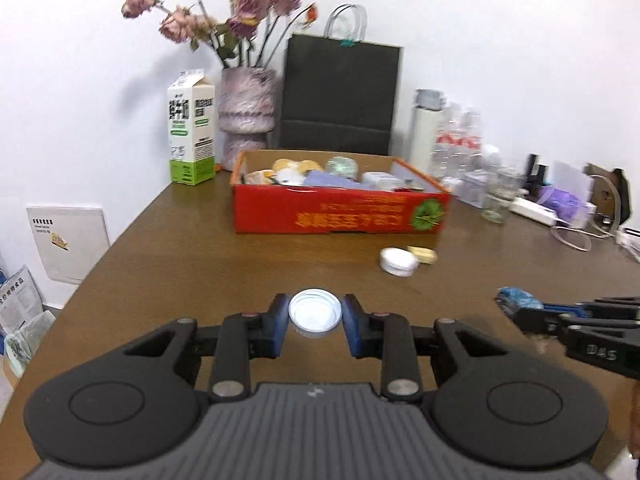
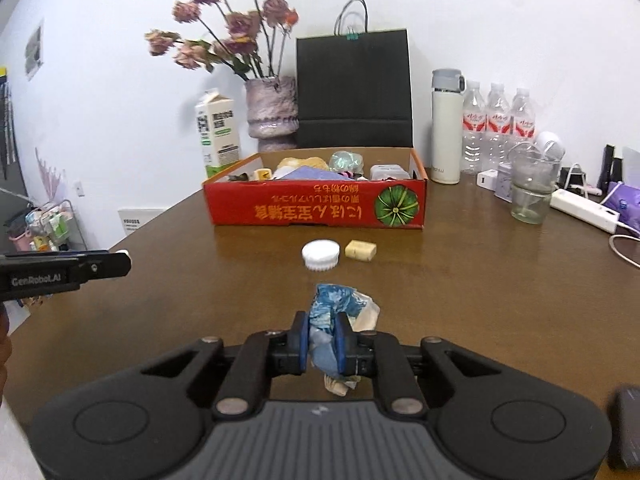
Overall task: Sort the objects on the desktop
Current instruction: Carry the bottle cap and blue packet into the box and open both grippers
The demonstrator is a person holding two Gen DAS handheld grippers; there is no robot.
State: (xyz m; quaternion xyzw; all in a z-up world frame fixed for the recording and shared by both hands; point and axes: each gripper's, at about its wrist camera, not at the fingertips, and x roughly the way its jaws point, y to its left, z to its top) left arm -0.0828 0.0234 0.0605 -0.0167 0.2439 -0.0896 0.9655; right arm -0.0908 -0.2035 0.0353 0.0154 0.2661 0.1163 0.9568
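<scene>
Gripping white cap (image 1: 315, 314), left claw (image 1: 315, 316); right claw (image 2: 322, 338) pinching blue wrapper (image 2: 334, 304); brown table (image 2: 480, 300), white wall (image 2: 500, 12).

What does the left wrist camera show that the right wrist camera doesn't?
Only the left view shows the left gripper shut on a white lid, its hollow side up.

Only the right view shows the crumpled blue wrapper close up, pinched in the right gripper, and three water bottles in sharp focus.

Both show the red box full of items, a white ribbed cap, a small yellowish block, the milk carton and the black bag.
</scene>
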